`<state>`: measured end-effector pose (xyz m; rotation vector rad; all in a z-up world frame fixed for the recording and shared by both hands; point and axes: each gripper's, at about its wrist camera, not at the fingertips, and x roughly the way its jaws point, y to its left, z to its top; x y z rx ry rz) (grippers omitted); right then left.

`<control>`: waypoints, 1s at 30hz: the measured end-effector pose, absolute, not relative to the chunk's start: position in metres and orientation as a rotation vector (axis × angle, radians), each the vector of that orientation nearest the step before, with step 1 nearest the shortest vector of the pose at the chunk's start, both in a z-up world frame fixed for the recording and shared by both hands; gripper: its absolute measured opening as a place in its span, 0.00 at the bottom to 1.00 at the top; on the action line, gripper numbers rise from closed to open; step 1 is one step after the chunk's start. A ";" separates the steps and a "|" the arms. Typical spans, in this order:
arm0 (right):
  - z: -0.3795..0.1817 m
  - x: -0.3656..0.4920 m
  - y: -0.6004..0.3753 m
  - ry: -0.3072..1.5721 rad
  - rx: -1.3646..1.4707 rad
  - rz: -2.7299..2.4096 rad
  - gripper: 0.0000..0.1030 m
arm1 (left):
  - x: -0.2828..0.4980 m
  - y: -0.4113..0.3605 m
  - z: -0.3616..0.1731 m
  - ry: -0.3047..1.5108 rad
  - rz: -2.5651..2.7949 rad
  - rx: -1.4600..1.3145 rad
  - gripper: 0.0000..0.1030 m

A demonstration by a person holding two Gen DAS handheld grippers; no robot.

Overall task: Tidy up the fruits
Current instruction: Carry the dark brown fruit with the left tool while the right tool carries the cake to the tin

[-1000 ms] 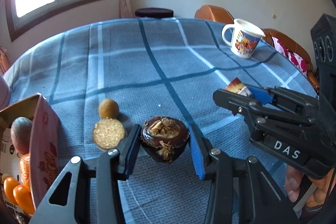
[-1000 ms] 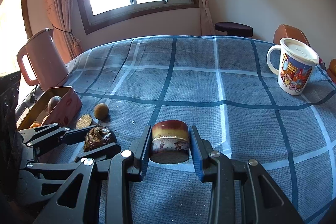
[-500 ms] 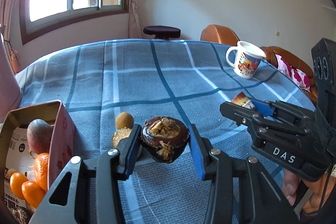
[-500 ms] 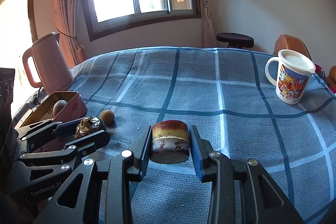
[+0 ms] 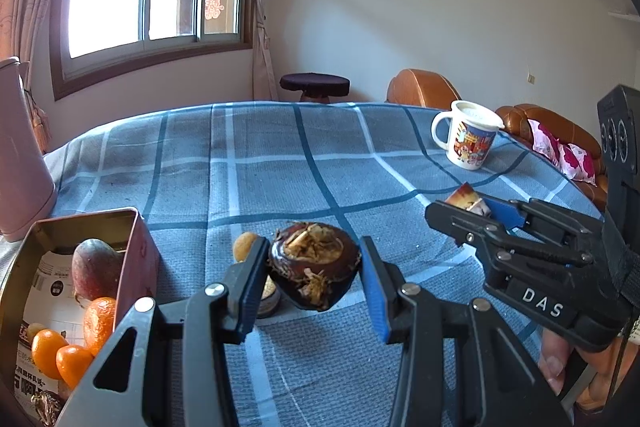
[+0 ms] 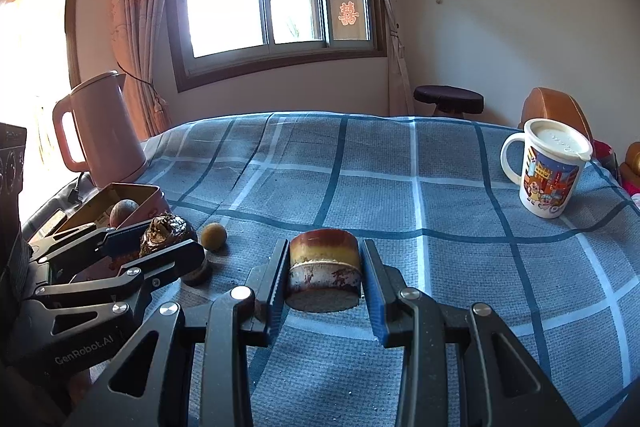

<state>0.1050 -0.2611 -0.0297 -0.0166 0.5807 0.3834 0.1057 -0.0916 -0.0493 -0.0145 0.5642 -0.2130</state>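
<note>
Left wrist view: the left claw is gripping a dark brown fruit above the desk — beside the tin. Right wrist view: the right claw is clamping a cut fruit piece — lifted off the desk.

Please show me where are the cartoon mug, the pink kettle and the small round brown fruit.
cartoon mug (image 6: 548, 179), right wrist view, printed side.
pink kettle (image 6: 106, 131), right wrist view, body.
small round brown fruit (image 6: 213, 236), right wrist view, middle.

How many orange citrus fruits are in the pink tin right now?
3, all in the pink tin's near corner: one larger by the wall, two small in front. More may be hidden below.
</note>
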 end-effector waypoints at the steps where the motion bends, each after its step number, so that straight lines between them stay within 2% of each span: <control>1: -0.029 0.104 -0.261 0.576 -0.017 0.383 0.36 | 0.105 -0.092 -0.049 0.558 -0.211 -0.014 0.45; 30: -0.016 0.079 -0.261 0.433 -0.050 0.357 0.36 | 0.087 -0.092 -0.039 0.455 -0.192 0.005 0.45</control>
